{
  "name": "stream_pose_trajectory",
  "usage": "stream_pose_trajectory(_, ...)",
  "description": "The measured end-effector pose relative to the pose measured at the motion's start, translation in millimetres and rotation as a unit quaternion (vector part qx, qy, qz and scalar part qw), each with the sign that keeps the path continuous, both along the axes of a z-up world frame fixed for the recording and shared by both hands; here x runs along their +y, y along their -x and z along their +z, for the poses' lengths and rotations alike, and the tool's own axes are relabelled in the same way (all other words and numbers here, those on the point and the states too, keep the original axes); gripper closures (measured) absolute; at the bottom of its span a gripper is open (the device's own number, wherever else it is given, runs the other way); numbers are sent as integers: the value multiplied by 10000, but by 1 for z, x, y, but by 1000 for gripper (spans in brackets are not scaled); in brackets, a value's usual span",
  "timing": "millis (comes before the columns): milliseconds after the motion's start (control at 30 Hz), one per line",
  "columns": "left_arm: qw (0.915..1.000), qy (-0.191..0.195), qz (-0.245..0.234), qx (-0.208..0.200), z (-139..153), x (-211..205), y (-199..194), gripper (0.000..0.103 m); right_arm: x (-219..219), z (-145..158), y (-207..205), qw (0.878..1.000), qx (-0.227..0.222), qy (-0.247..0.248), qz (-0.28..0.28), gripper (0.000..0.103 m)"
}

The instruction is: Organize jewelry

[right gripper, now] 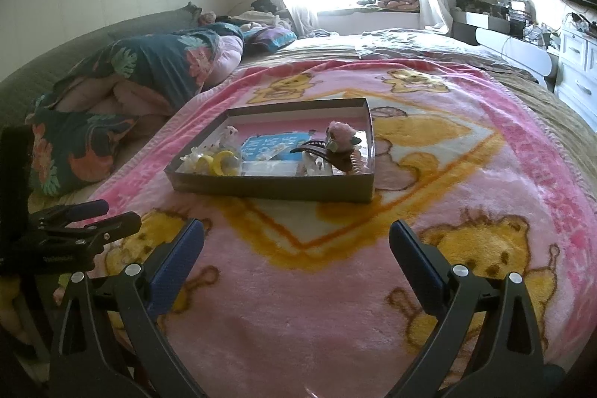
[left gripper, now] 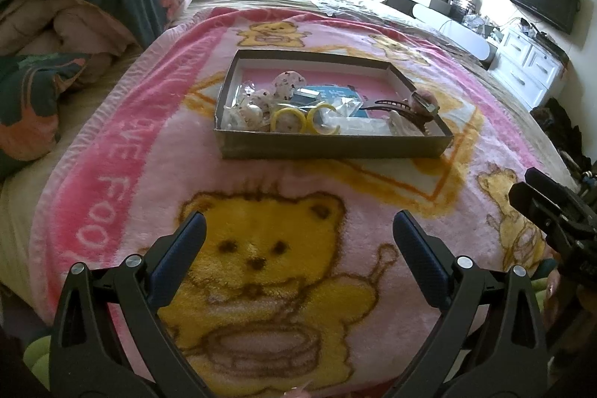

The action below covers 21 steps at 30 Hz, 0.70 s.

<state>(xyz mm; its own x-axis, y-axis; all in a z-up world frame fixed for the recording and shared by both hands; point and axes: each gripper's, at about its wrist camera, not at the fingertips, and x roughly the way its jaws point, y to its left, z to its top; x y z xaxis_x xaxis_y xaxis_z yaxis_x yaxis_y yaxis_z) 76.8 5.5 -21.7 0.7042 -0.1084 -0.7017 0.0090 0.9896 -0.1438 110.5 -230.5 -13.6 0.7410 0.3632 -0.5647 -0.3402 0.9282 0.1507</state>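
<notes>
A big bed fills the room, and over it lies a plush pink blanket (left gripper: 123,152) printed with yellow bears, soft and deep enough to give under any weight. In the middle of the blanket sits a shallow cardboard box (left gripper: 328,146), open on top, with the jewelry and hair pieces heaped along its near side. It looks light and stiff, and on that fleece I would expect it to skid if nudged at the wall.

Both tools hover low over the blanket, short of the box and touching nothing. The left gripper (left gripper: 298,234) has its fingers spread wide apart and empty; the right gripper (right gripper: 296,237) is likewise wide open with nothing between its pads.

Inside the box, a dark brown hair claw (left gripper: 401,109) lies by the right wall: rigid plastic, light, best pinched across its spine, away from the teeth. Next to it a pink fluffy piece (right gripper: 341,133) rests against the right wall, soft and easy to squeeze. On the left, yellow rings (left gripper: 289,118) stand among speckled beads (left gripper: 287,82) and clear little bags (left gripper: 352,124). The rings seem hard and slick, so a grip across the band should serve; the bags look crinkly and slippery, better taken at an edge. What the smallest pieces are I cannot tell.
</notes>
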Motion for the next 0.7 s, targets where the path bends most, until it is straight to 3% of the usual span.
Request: stream_pose_trajectory(700,10000,-30,-7,16,1,-2,1,9,1,0,2,10000,-10,7,12,4)
